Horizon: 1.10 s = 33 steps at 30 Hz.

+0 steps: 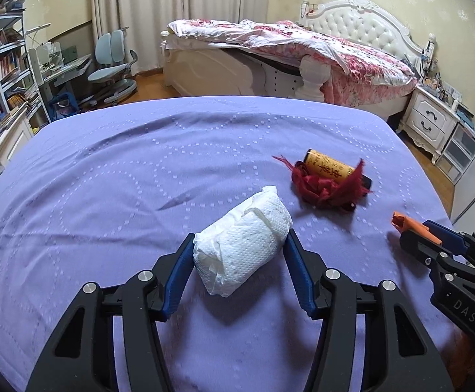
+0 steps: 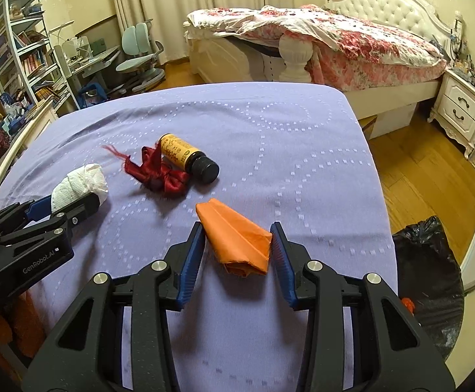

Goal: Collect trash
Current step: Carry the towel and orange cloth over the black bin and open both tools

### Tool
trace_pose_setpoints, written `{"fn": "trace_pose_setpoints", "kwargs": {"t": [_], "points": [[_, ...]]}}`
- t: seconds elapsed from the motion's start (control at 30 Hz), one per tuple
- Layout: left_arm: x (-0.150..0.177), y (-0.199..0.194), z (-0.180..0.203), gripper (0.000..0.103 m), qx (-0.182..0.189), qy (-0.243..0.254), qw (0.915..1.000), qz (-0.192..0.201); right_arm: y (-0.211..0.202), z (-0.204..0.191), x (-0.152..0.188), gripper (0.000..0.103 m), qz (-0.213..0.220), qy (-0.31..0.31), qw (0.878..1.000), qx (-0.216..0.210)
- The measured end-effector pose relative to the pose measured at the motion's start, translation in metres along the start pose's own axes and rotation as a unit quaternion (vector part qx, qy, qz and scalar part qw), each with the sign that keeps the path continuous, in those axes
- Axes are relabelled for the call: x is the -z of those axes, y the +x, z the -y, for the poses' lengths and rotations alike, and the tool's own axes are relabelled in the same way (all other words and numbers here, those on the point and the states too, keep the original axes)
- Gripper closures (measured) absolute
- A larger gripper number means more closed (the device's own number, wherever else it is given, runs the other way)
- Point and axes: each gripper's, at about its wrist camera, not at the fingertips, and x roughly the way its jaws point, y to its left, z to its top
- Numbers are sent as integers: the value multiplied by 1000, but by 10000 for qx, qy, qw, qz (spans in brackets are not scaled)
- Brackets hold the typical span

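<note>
A white wad of tissue [image 1: 244,248] sits between the blue pads of my left gripper [image 1: 240,236], which is shut on it just above the purple bedsheet [image 1: 106,179]. The right wrist view shows the same wad [image 2: 80,183] at the left. My right gripper [image 2: 237,228] is shut on a folded orange paper [image 2: 237,238], held slightly off the sheet with a shadow beneath. The paper's tip [image 1: 401,220] pokes out at the right of the left wrist view. A yellow bottle with a black cap [image 2: 185,156] and a crumpled red ribbon [image 2: 159,173] lie on the sheet beyond both grippers.
A black trash bag [image 2: 430,261] stands open on the wooden floor off the bed's right edge. Across the room are another bed with a floral quilt [image 1: 303,42], a white nightstand [image 1: 430,121], a desk chair [image 1: 113,65] and bookshelves [image 1: 5,65].
</note>
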Motion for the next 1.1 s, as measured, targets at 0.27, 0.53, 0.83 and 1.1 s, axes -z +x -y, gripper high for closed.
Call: {"fn": "trace_pose_setpoints", "kwargs": {"t": [0.27,0.53,0.83,1.1], "points": [[17,-30,21,48,26,-21,9998,204,-38,6,25,63,170,-32,9998,19],[33,-55,61,48,244,60,9990,378,-74,35,47,63,360,184,9990,186],[39,-63,123,48,576,391,9965,454,-106,93,74,63,535,618,9945,649],[43,-57,182,47,812,924,9914,448,-117,143,91,63,578,965,9880,1055]]}}
